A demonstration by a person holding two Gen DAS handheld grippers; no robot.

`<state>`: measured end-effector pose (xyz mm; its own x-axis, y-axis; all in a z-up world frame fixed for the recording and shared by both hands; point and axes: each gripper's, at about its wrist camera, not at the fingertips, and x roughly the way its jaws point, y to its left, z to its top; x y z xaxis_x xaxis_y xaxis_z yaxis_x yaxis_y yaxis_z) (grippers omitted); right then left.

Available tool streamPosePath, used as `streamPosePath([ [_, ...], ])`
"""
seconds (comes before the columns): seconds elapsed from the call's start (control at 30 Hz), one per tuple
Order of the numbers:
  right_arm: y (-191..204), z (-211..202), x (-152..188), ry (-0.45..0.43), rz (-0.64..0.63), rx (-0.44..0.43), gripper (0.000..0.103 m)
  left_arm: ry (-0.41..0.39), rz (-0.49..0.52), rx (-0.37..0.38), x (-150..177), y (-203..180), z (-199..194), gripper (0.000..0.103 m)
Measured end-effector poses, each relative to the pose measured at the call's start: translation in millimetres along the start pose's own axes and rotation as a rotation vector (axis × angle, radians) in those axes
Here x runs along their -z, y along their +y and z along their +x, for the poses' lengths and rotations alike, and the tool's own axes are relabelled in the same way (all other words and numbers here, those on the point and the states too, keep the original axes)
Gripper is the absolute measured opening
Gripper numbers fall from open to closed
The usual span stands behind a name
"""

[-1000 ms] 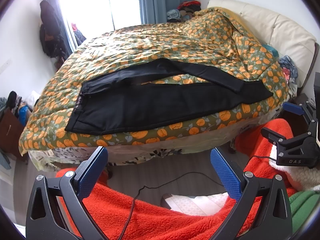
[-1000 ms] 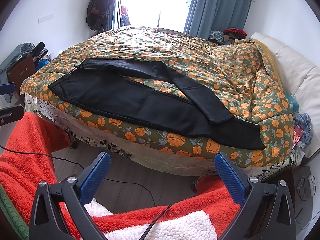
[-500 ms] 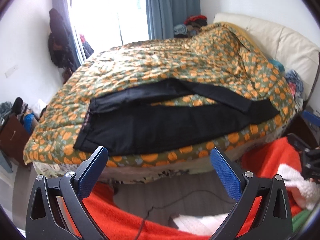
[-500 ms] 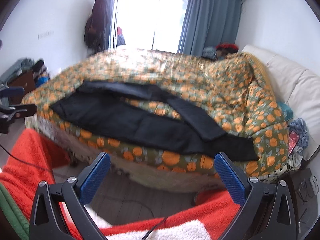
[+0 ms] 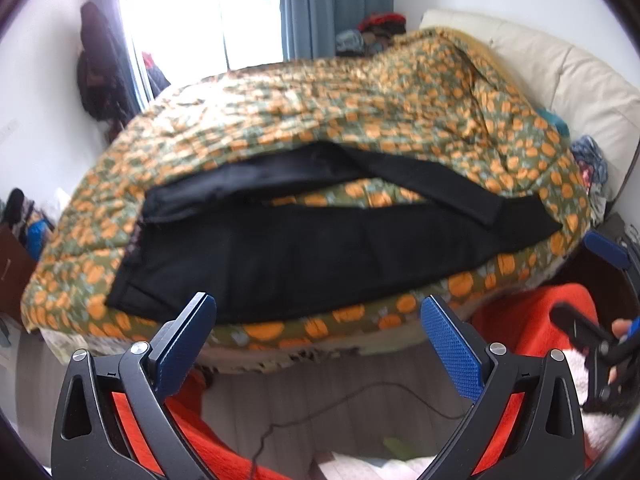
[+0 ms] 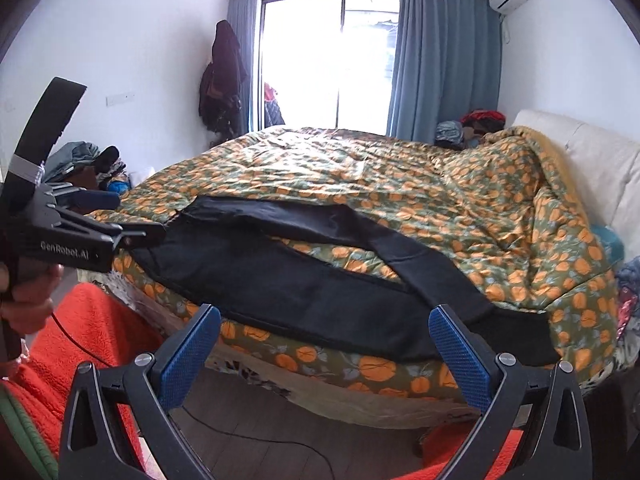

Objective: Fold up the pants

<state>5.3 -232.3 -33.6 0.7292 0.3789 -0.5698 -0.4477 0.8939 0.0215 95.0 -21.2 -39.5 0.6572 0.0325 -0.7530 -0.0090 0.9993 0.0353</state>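
Right wrist: black pants (image 6: 304, 280) flat on quilt (image 6: 400, 176), legs splayed; both grippers' fingers apart, empty.

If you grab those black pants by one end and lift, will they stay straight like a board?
Probably not. The black pants lie limp, following the bumpy orange-patterned quilt, so they would likely droop and dangle. One leg already bends across the other, which suggests soft, floppy cloth. Both tools, left and right, hang open, touching nothing.
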Motion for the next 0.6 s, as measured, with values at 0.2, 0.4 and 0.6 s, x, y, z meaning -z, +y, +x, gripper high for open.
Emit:
streamPosePath([
  [0.2, -89, 57, 13, 0.119, 0.208, -0.024, 0.087, 0.121, -0.007, -0.011, 17, 2, 34, 0.102],
  [0.4, -303, 108, 60, 0.24, 0.865, 0.161, 0.072, 0.138, -0.05, -0.046, 14, 16, 45, 0.102],
  [0.6, -407, 124, 118, 0.31, 1.181, 0.208, 0.069, 0.223, -0.1, -0.03, 13, 21, 74, 0.102],
])
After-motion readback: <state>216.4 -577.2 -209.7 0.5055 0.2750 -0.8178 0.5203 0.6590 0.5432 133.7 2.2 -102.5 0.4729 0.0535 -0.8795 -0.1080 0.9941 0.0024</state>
